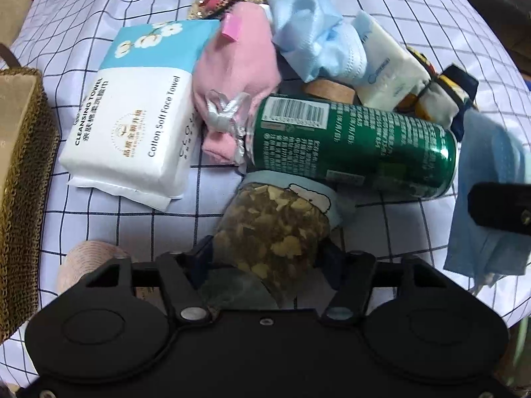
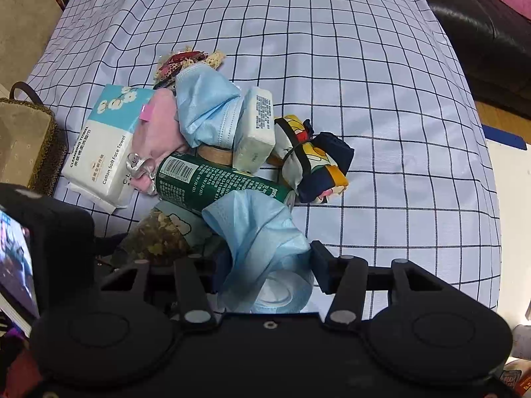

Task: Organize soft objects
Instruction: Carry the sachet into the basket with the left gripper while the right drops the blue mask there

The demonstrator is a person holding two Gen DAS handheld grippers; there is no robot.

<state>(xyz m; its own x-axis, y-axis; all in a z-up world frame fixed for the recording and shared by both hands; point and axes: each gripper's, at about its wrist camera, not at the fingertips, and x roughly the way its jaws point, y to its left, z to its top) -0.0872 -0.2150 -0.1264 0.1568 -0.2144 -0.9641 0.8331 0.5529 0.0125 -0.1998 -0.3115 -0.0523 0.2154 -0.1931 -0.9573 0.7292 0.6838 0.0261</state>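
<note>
My left gripper (image 1: 265, 258) is shut on a clear jar of dried flakes (image 1: 272, 229), also seen in the right wrist view (image 2: 159, 235). My right gripper (image 2: 265, 265) is shut on a blue face mask (image 2: 262, 245), which hangs at the right of the left wrist view (image 1: 488, 199). The pile on the checked cloth holds a face towel pack (image 1: 132, 109), a pink pouch (image 1: 235, 76), another blue mask (image 1: 312, 33), a tissue pack (image 1: 388, 66), a folded patterned cloth (image 2: 315, 162) and a green can (image 1: 351, 142).
A woven basket (image 1: 20, 172) stands at the left edge, also in the right wrist view (image 2: 30, 146). A roll of beige tape (image 1: 89, 262) lies beside my left gripper. A black sofa (image 2: 481, 33) is beyond the cloth at right.
</note>
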